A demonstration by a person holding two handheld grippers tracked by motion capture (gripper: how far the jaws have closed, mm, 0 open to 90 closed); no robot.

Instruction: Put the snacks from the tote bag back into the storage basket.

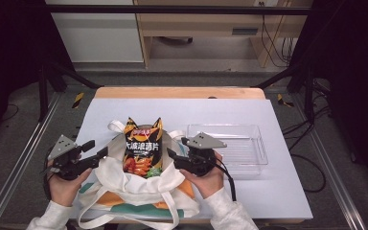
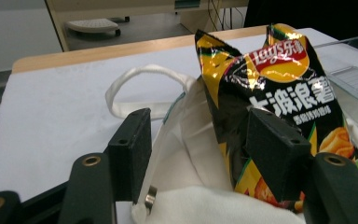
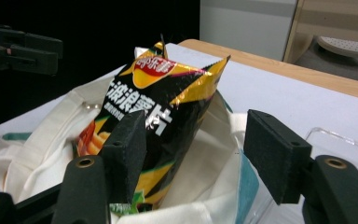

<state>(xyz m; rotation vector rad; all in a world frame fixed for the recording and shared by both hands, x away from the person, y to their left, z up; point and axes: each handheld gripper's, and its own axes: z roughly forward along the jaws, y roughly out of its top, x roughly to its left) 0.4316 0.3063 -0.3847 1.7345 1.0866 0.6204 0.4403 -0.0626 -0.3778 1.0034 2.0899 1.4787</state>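
1. Work in hand: chip bag (image 1: pixel 143 152) going into the tote bag (image 1: pixel 139 191) on the tabletop (image 1: pixel 182 112). The chip bag stands upright in the tote's mouth, lower part inside, top half sticking out above the rim.
2. Left gripper (image 1: pixel 95 147): released, jaws wide apart, nothing pressed between them. In the left gripper view (image 2: pixel 196 154) the tote's rim and a strap loop (image 2: pixel 135 88) sit in the gap, and the chip bag (image 2: pixel 270 93) lies ahead and toward its right jaw.
3. Right gripper (image 1: pixel 178 149): also released, jaws spread. In the right gripper view (image 3: pixel 193 154) the chip bag (image 3: pixel 154 107) is ahead and toward its left jaw; whether that jaw brushes the bag is hard to tell from this angle, probably not.
4. Key relation: the chip bag sits between the two grippers, each pointing inward at it from its own side. Long axis runs upright, leaning slightly away from the person. Both are about equally near; the right looks a touch closer.
5. Likely next move: push the bag's top down into the tote, or regrip the tote rim.
6. Clear tray (image 1: pixel 249 143) sits just beyond the right gripper on its outer side, empty.
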